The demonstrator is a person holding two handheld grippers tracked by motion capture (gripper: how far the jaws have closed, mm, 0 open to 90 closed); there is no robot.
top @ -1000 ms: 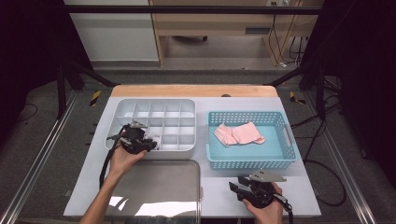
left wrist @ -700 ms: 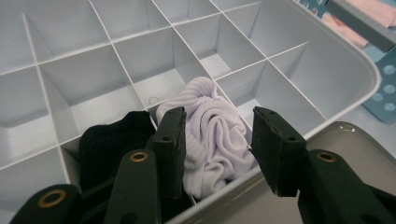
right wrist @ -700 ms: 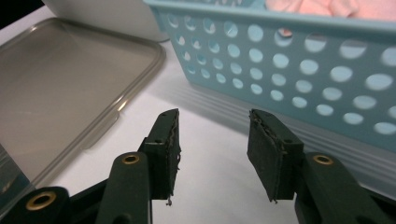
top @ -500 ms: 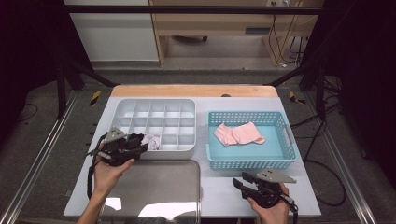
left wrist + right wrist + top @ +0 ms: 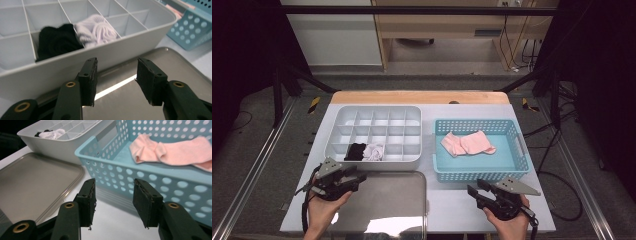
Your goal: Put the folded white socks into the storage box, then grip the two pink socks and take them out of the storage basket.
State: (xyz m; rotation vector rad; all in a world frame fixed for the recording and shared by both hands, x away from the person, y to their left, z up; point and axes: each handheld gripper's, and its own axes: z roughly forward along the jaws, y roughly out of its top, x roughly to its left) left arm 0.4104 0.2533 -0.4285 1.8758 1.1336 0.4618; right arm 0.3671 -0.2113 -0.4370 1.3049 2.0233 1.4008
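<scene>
Withdrawn, left hand-held gripper just opened, empty — two rolled socks in organizer.

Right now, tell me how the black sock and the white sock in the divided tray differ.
The black sock is dark; the white sock is pale, with ribbing visible in the left gripper view. In the high view, the black sock sits one compartment farther left than the white sock. Both are rolled into bundles, side by side in the front row of the divided tray.

Lab: framed test table, trailing cables
</scene>
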